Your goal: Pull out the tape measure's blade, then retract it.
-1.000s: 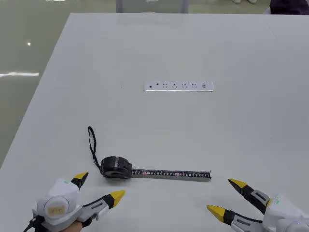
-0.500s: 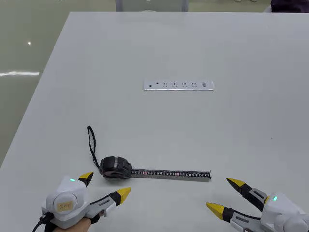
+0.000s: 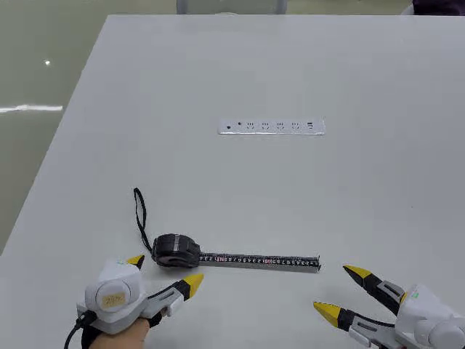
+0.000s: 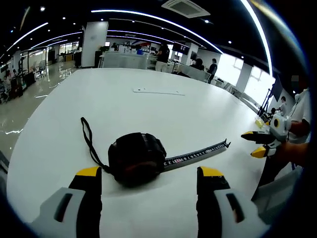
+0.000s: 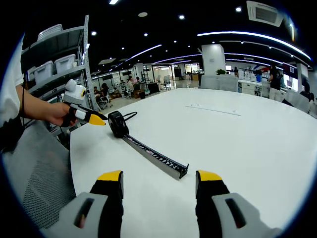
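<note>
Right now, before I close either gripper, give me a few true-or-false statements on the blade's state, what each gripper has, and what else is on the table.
1. The blade is pulled out of the case and lies flat on the table. True.
2. The left gripper is shut on the case. False: its jaws are open, with the tips just short of the case.
3. The right gripper holds the blade's tip. False: its jaws are open and empty, apart from the tip.
4. A power strip lies farther up the table, apart from the case. True.
5. The strap is hooked over a jaw. False: it lies loose on the table.
</note>
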`<action>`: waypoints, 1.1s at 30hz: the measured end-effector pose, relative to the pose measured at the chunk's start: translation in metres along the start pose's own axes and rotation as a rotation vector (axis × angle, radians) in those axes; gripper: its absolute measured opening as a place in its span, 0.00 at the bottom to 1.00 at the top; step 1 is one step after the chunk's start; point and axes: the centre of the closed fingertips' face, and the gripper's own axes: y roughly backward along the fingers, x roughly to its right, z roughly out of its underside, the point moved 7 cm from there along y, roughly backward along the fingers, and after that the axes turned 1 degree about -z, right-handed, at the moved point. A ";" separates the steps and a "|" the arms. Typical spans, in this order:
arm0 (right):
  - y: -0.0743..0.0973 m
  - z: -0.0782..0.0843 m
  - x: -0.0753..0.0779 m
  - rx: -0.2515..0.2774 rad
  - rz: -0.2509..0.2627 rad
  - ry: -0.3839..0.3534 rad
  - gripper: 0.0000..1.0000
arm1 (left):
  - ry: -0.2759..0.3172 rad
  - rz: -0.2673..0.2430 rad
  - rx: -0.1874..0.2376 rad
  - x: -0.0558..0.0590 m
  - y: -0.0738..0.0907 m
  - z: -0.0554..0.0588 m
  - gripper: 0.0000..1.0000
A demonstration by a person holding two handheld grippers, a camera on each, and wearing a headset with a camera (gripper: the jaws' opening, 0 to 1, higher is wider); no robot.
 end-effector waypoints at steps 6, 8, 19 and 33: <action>-0.004 0.000 0.000 -0.008 -0.011 0.003 0.59 | 0.032 -0.011 0.008 -0.001 -0.005 -0.002 0.78; -0.004 0.001 0.001 -0.009 -0.013 0.003 0.59 | 0.038 -0.014 0.010 -0.001 -0.007 -0.003 0.78; -0.011 0.002 0.005 -0.011 -0.021 0.000 0.59 | 0.062 -0.022 0.003 0.002 -0.018 -0.002 0.78; -0.022 0.002 0.015 -0.020 -0.035 -0.009 0.58 | 0.114 -0.058 -0.003 0.001 -0.026 -0.001 0.78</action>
